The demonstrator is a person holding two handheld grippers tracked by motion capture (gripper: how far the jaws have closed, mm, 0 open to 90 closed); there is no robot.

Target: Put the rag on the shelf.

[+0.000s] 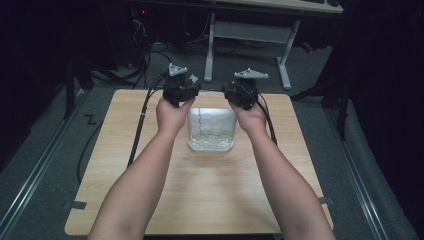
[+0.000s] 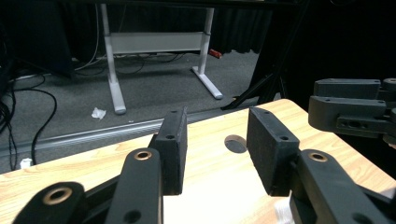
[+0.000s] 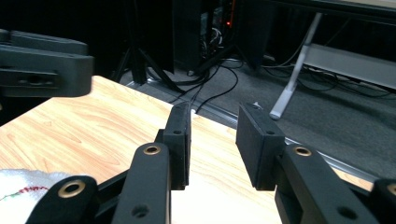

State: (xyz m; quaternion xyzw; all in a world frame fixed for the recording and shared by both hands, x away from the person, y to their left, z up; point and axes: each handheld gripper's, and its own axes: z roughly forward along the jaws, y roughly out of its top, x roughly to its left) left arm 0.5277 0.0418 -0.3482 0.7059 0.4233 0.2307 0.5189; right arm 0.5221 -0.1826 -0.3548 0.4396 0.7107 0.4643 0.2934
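A folded white cloth (image 1: 211, 129) lies mid-table (image 1: 125, 165), just below and between both hands; the left gripper (image 1: 183, 89) and right gripper (image 1: 239, 93) hover at its far corners, jaws parted and empty; a shallow pinch would likely catch only the top layer, so the fold could slide open.

White cloth (image 1: 211, 129) with red stitched line, light wood-grain table (image 1: 210, 195), black hand-held grippers

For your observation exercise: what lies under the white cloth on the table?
The cloth lies flat on the wooden table, between the left gripper and right gripper. Bare wood shows all around it. Anything directly beneath is covered by the cloth.
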